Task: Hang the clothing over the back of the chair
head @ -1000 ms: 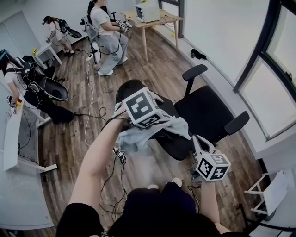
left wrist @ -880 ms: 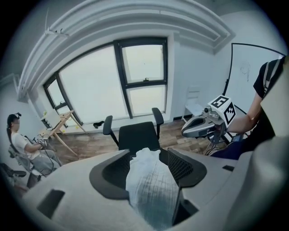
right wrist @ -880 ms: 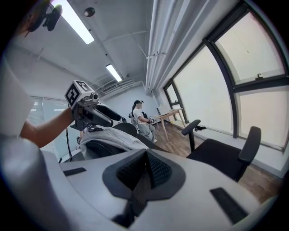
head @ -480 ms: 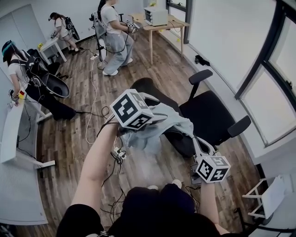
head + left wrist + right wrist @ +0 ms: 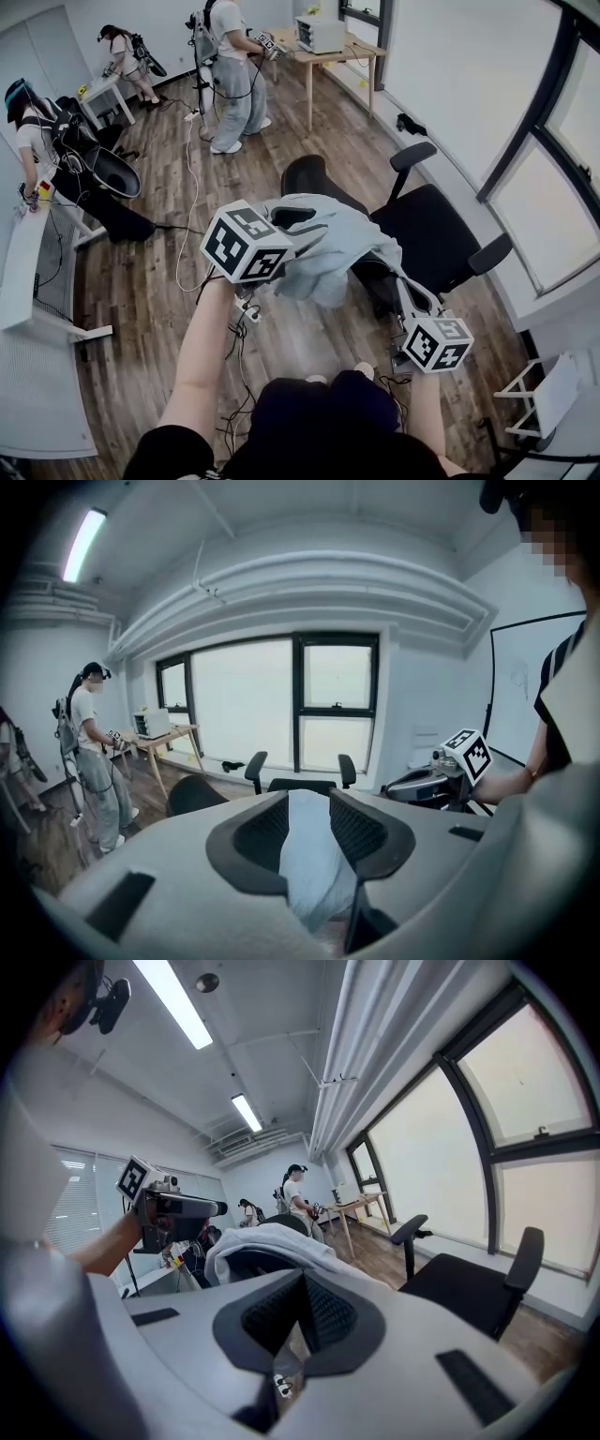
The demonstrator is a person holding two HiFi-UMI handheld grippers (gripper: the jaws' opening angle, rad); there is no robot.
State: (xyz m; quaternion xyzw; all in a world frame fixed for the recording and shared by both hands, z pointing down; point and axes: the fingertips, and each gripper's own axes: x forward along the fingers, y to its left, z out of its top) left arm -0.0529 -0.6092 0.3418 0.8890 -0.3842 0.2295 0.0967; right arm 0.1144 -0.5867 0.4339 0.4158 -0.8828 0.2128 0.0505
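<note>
By the chair back [image 5: 309, 175], the pale clothing [image 5: 333, 246] sags soft and light between both tools, left gripper [image 5: 309, 805] closing on a bunched fold, right gripper [image 5: 302, 1283] pinched tight on a thin edge; wide-apart edge holds should suit such floppy cloth, I reckon

Pale grey clothing [image 5: 330, 246], bunched and creased, lies draped over the top of the back of the black office chair [image 5: 433, 234], which stands upright, both armrests showing
</note>
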